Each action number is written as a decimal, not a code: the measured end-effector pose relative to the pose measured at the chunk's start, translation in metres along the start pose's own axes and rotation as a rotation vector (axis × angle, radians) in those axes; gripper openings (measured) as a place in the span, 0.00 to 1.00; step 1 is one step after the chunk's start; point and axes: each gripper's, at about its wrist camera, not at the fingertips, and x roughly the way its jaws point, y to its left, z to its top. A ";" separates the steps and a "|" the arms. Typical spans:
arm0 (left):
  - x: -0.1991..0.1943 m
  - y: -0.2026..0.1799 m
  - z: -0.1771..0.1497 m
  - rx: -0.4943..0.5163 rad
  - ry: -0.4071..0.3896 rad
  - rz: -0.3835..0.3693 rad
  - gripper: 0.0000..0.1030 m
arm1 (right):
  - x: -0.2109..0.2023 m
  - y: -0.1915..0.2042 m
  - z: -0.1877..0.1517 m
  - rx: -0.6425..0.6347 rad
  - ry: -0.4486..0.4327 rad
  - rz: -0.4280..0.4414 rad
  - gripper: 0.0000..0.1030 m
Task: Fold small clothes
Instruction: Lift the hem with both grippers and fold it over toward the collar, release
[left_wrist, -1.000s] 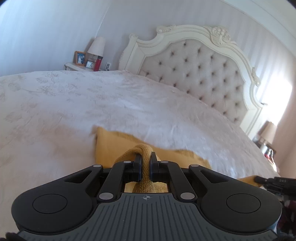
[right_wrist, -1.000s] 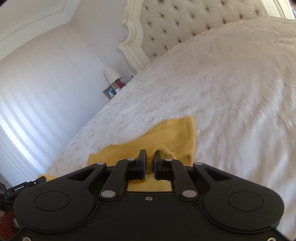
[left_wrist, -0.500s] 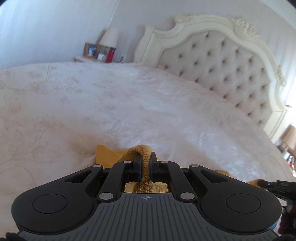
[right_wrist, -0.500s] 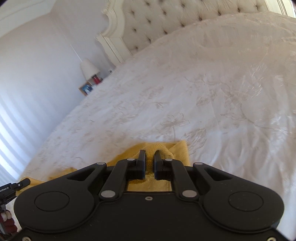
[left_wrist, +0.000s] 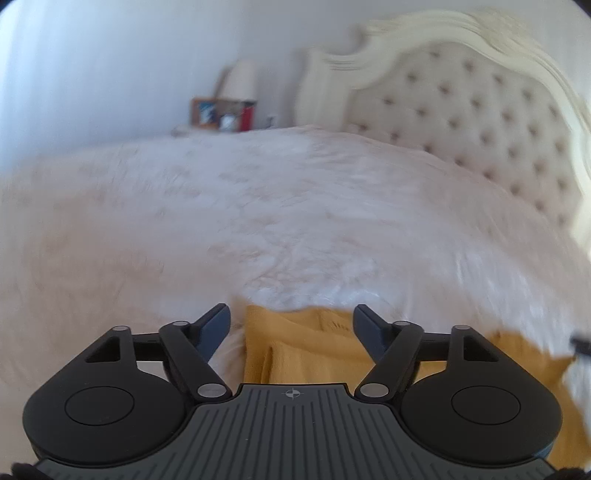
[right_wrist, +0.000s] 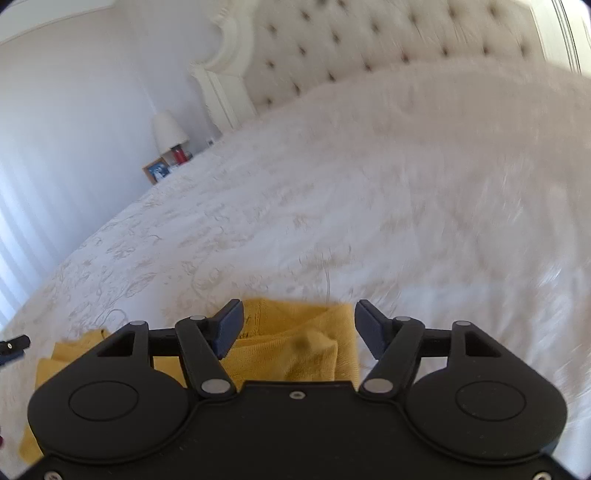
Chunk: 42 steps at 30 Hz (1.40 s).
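A mustard-yellow knit garment lies on the white bedspread, folded over on itself. My left gripper is open, its jaws wide apart just above the garment's left end, holding nothing. In the right wrist view the same garment lies under my right gripper, which is open and empty over the garment's right end. The tip of the other gripper shows at the far left edge. Both views are motion-blurred.
The white embroidered bedspread stretches ahead to a tufted cream headboard. A nightstand with a lamp, a picture frame and a red object stands at the bed's far left corner.
Both grippers were shut on the garment's folded edge half a second ago; both have opened and let it go. The garment now lies on the bed.
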 end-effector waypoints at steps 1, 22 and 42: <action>-0.008 -0.007 -0.004 0.056 0.003 -0.003 0.72 | -0.007 0.003 0.000 -0.029 -0.003 -0.004 0.69; 0.040 -0.058 -0.044 0.285 0.273 -0.102 0.73 | 0.038 0.081 -0.040 -0.459 0.277 -0.039 0.67; 0.024 -0.039 -0.012 0.198 0.214 -0.067 0.74 | 0.025 0.050 -0.014 -0.258 0.217 -0.039 0.68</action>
